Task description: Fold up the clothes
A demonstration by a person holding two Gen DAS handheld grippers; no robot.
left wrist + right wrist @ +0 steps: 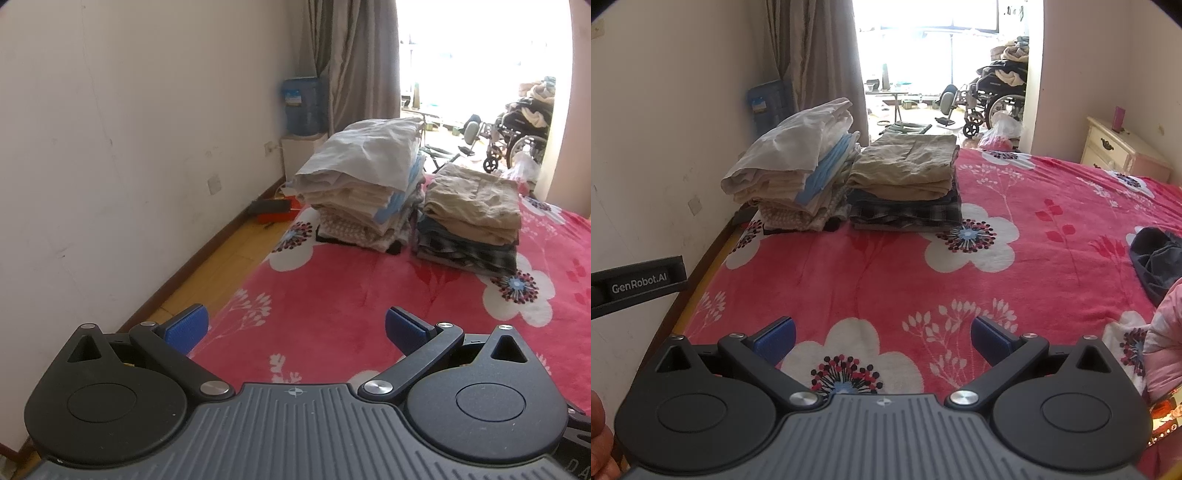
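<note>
A crumpled dark garment (1156,262) lies unfolded at the right edge of the red floral blanket (886,266), well apart from two finished stacks at the far left corner of the bed; it looks like soft, light cloth that would sag and bunch when lifted, so a likely hold is at a hem or corner on each side, pinched thin, not the heaped middle; its exact kind cannot be told. The taller stack (798,173), topped with pale and blue-edged pieces, stands just beside the lower stack (908,184) of khaki over plaid and denim; both seem settled, though the taller one leans a little. The right gripper (882,338) hangs over bare blanket with its blue pads (777,338) spread wide and nothing between them; the left gripper (295,328) is likewise wide and empty, near the bed's edge by the wall (110,129). Beyond, a curtain (820,66) frames a bright doorway and a wheelchair (993,96); a cream dresser (1115,151) stands at right.
</note>
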